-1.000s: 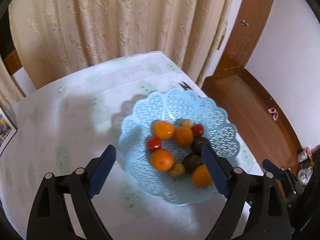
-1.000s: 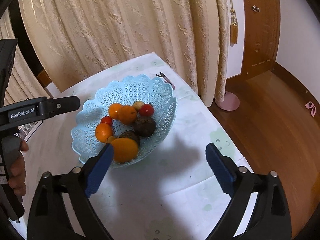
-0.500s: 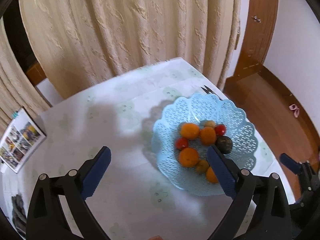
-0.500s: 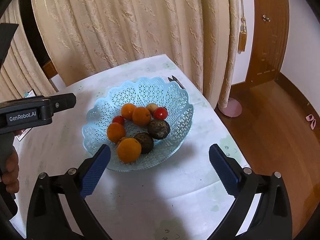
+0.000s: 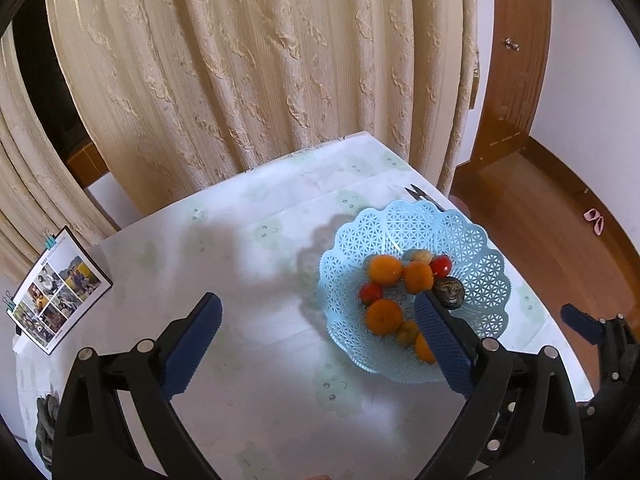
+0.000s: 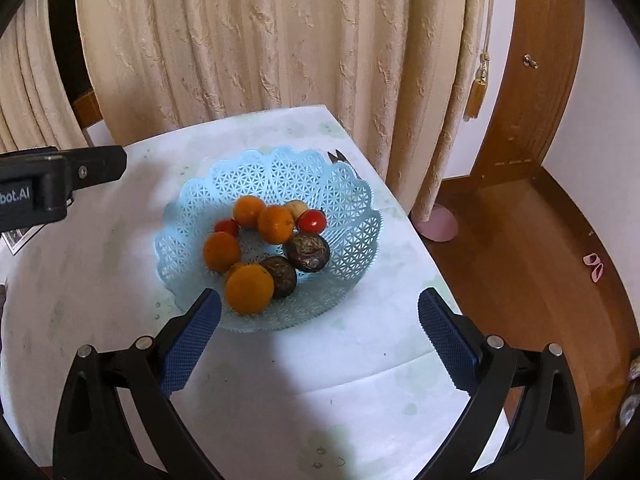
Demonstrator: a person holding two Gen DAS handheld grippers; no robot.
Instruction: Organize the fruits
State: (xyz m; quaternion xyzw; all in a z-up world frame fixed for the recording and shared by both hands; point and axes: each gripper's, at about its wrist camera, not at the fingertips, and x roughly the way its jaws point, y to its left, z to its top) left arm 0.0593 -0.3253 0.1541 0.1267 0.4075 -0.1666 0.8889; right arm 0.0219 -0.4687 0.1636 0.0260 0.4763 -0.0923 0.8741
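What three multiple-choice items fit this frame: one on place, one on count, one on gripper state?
1. Where is the fruit?
A. in the blue basket
B. loose on the table
C. on the floor

2. How many red tomatoes lie in the basket?
A. none
B. two
C. five

3. How do the grippers stand?
A. both shut on fruit
B. one open, one shut
C. both open, holding nothing

Key: 1 A, all the fruit lies inside the lattice basket on the table. 2 B, one tomato at the right, one tomato at the left. 3 C, the left gripper and right gripper show wide gaps.
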